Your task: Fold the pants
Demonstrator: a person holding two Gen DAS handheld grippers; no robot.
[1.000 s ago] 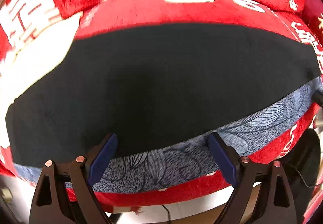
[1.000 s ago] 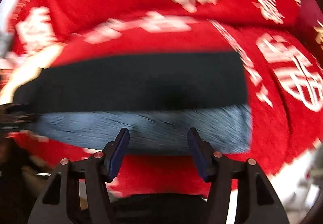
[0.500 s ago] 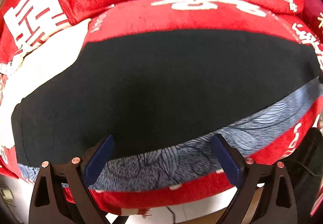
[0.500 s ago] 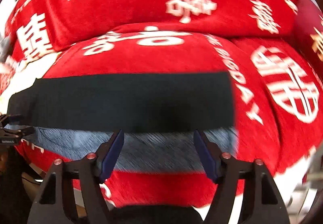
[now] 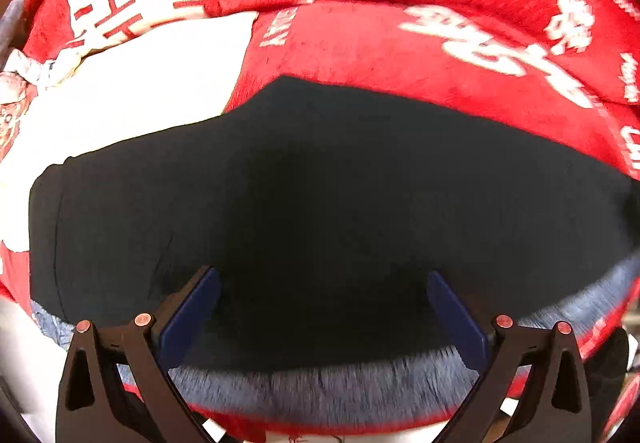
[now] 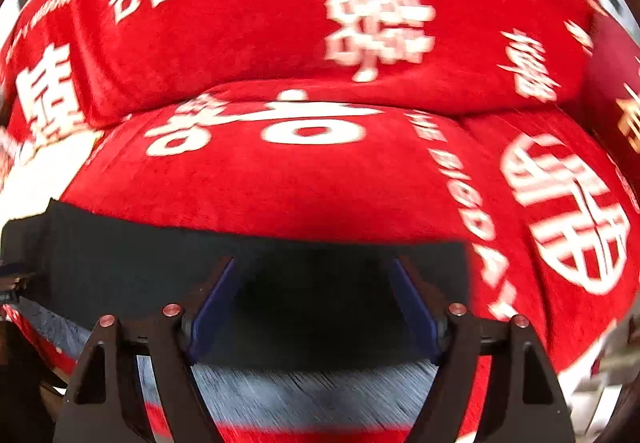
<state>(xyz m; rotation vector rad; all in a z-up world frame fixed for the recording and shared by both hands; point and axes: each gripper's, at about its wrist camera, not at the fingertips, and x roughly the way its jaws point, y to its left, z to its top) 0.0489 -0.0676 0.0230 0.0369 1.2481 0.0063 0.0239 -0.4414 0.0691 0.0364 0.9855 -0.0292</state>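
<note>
The black pants lie flat across a red plush seat cushion. A blue-grey patterned strip of fabric shows along their near edge. My left gripper hovers over the left part of the pants. Its jaws are opening wide and the pads press on nothing. In the right wrist view the pants end in a straight edge at the right. My right gripper is open above that stretch, with only flat black cloth below the blue pads.
Red back cushions with white characters rise behind the seat. A white cloth or pillow lies left of the pants, touching their far left edge. The seat's front edge drops off just below both grippers.
Both grippers moved forward from the blue-grey strip to over the black cloth, and both spread wider. The left one also slid left, bringing the white cloth further into view.
</note>
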